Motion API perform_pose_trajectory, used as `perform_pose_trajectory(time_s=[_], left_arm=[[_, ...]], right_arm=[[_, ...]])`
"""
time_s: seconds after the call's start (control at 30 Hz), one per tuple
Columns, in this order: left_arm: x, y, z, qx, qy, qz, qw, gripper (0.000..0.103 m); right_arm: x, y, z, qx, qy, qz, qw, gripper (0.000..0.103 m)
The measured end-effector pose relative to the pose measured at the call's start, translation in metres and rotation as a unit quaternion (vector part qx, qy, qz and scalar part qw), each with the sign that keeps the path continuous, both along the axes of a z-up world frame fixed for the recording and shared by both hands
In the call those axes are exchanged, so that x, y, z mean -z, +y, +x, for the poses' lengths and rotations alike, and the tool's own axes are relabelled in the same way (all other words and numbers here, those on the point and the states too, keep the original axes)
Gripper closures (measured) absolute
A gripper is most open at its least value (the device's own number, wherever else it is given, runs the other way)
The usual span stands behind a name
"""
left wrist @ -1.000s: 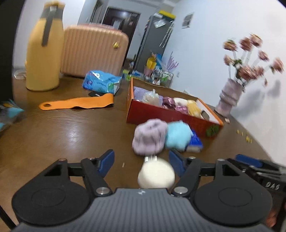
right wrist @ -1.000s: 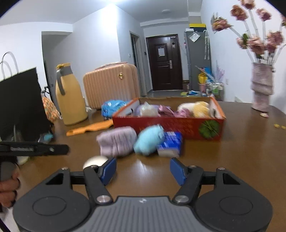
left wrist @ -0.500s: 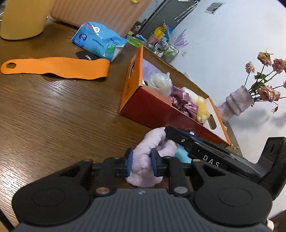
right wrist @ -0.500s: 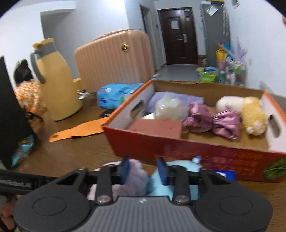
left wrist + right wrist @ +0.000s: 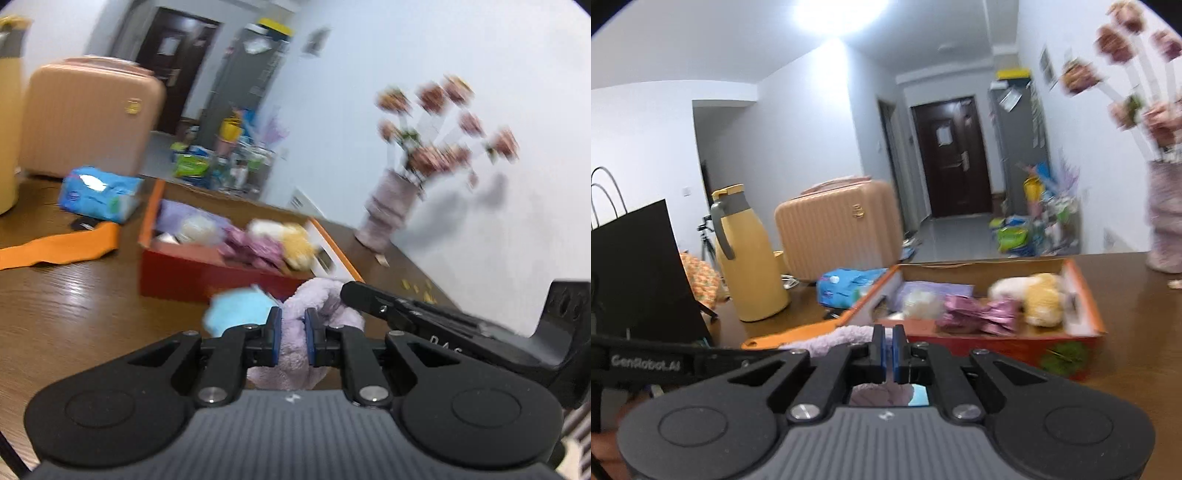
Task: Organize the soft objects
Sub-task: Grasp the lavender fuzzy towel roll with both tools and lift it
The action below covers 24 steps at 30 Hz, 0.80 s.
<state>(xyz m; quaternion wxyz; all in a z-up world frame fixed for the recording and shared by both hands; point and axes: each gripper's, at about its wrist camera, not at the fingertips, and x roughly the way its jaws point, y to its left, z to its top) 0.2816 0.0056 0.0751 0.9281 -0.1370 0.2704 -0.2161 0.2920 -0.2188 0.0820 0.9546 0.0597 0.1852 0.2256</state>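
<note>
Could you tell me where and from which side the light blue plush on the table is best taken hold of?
Grip the blue plush across its rounded middle, coming from above on the near side: the red box stands close behind it and the lilac plush crowds its right. It looks soft enough to pinch anywhere.

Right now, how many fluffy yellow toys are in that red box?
1: the yellow plush toy lies at the right end of the red box, beside pink scrunchies. Others may be hidden underneath.

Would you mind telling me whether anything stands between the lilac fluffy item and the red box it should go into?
Nothing visible does. The lilac fluffy item, clamped in the left gripper, sits just short of the red box; only the box's near wall lies ahead, and the blue plush is off to one side.
</note>
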Motion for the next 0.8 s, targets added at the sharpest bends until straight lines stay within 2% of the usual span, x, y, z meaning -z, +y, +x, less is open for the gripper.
perform_pose_trajectory(time_s=[0.07,0.17,0.23,0.3,0.37,0.47,0.57,0.63,0.73,0.8], left_arm=[[0.020,-0.022,-0.008,0.020,0.005,0.021,0.9996,0.090],[0.055,-0.047,-0.022,0.040,0.013,0.057,0.9975,0.090],[0.074,-0.056,-0.037,0.048,0.032,0.078,0.9953,0.089],[0.083,-0.052,-0.062,0.054,0.030,0.068,0.9957,0.084],[0.085,-0.044,-0.086,0.076,0.030,0.055,0.9951,0.076],[0.083,-0.033,-0.106,0.077,0.038,0.040,0.9956,0.068],[0.067,-0.029,-0.106,0.045,0.033,0.037,0.9978,0.065],[0.060,-0.031,-0.099,0.022,0.044,0.018,0.9986,0.059],[0.064,-0.041,-0.090,0.014,0.063,0.020,0.9977,0.056],[0.073,-0.048,-0.087,0.009,0.087,0.020,0.9960,0.057]], right_arm=[[0.015,-0.017,-0.019,0.018,0.004,-0.007,1.000,0.100],[0.052,-0.039,-0.038,0.041,0.036,0.001,0.999,0.100],[0.074,-0.049,-0.056,0.048,0.058,0.005,0.997,0.100],[0.089,-0.054,-0.084,0.050,0.066,0.003,0.997,0.099],[0.100,-0.059,-0.115,0.047,0.081,0.001,0.996,0.093],[0.100,-0.066,-0.141,0.056,0.077,0.023,0.995,0.092],[0.082,-0.074,-0.142,0.065,0.044,0.034,0.996,0.086],[0.073,-0.073,-0.132,0.067,0.025,0.038,0.997,0.063],[0.074,-0.067,-0.112,0.060,0.034,0.033,0.997,0.061],[0.083,-0.064,-0.102,0.071,0.048,0.030,0.996,0.062]])
